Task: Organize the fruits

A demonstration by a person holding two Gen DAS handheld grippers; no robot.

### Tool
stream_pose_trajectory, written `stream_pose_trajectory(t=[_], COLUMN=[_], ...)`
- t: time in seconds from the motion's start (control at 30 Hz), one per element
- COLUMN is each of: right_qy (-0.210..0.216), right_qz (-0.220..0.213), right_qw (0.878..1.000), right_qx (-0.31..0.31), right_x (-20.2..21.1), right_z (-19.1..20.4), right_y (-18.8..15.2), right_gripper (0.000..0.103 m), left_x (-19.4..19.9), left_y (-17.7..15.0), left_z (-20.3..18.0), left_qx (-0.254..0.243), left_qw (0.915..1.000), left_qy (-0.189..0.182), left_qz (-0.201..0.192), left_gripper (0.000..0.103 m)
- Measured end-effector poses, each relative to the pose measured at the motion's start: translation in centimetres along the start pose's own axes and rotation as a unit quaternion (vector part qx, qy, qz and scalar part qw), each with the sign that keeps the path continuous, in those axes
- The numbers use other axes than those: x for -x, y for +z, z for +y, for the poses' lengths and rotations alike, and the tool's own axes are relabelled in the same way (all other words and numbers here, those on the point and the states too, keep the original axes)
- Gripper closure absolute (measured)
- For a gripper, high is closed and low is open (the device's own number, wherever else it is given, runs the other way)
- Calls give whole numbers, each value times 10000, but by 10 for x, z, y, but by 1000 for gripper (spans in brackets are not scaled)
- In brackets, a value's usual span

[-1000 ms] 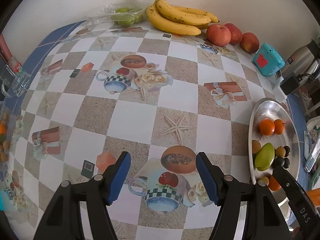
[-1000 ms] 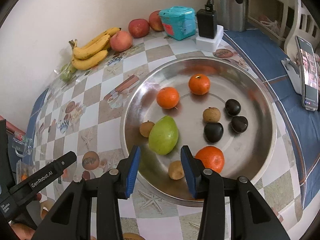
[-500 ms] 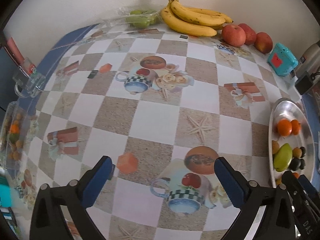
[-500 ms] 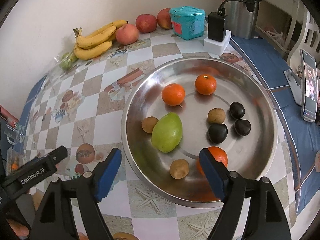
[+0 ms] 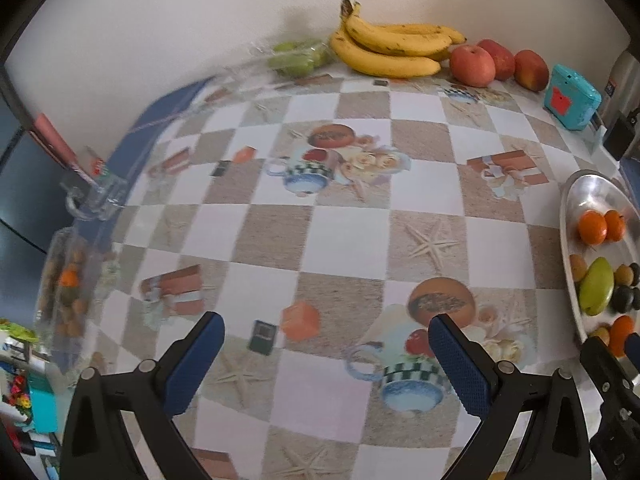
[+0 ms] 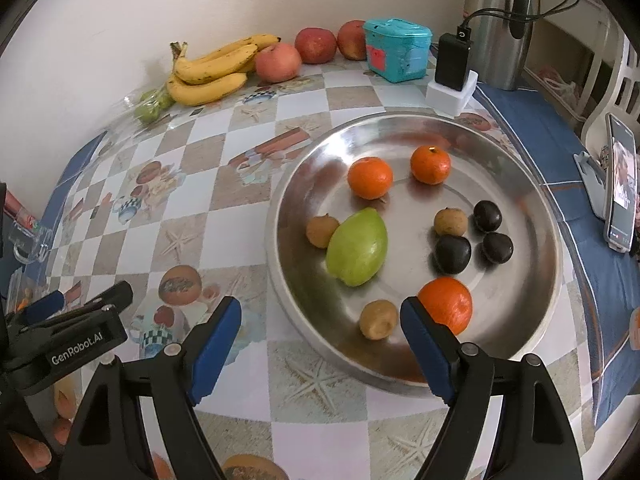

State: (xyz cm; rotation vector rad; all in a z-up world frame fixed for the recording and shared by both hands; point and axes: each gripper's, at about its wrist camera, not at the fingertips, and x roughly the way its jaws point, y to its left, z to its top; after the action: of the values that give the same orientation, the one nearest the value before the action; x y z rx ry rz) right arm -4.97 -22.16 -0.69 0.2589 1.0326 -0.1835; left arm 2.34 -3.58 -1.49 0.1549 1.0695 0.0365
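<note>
Fruit mostly on steel tray (image 6: 532,320): three oranges, nearest one (image 6: 445,305) at front rim, green mango (image 6: 357,246) at centre-left touching a small brown fruit (image 6: 321,231), three dark plums (image 6: 452,254) at right. Right gripper (image 6: 320,344) spread wide, empty, poised over tray's near edge; small brown fruit (image 6: 375,323) between the jaws' line. Best approach, probably: centre on one fruit, close gently, avoid rolling neighbours. Left gripper (image 5: 326,360) wide, empty, above tablecloth. Bananas (image 5: 390,50) and apples (image 5: 473,65) by wall, off tray.

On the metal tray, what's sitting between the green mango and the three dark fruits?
In the right wrist view, only bare tray floor lies between the green mango and the dark fruits.
</note>
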Motion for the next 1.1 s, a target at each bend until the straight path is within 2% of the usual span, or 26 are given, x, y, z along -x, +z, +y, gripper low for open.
stream_pose_trajectory(t=[0.13, 0.6, 1.1], right_qy=[-14, -207, -146], right_qz=[42, -295, -129], right_qw=[10000, 9993, 9998], right_qx=[83, 135, 102], right_x=[5, 33, 23], right_z=[5, 9, 10], right_y=[-7, -12, -12], right_gripper=[20, 20, 20], left_x=[10, 32, 27], left_y=[-9, -24, -23], left_z=[8, 26, 26], left_qx=[21, 245, 237], left_qw=[9999, 9995, 9995], left_qy=[103, -49, -187], left_qz=[-44, -202, -50], left_gripper=[0, 0, 0])
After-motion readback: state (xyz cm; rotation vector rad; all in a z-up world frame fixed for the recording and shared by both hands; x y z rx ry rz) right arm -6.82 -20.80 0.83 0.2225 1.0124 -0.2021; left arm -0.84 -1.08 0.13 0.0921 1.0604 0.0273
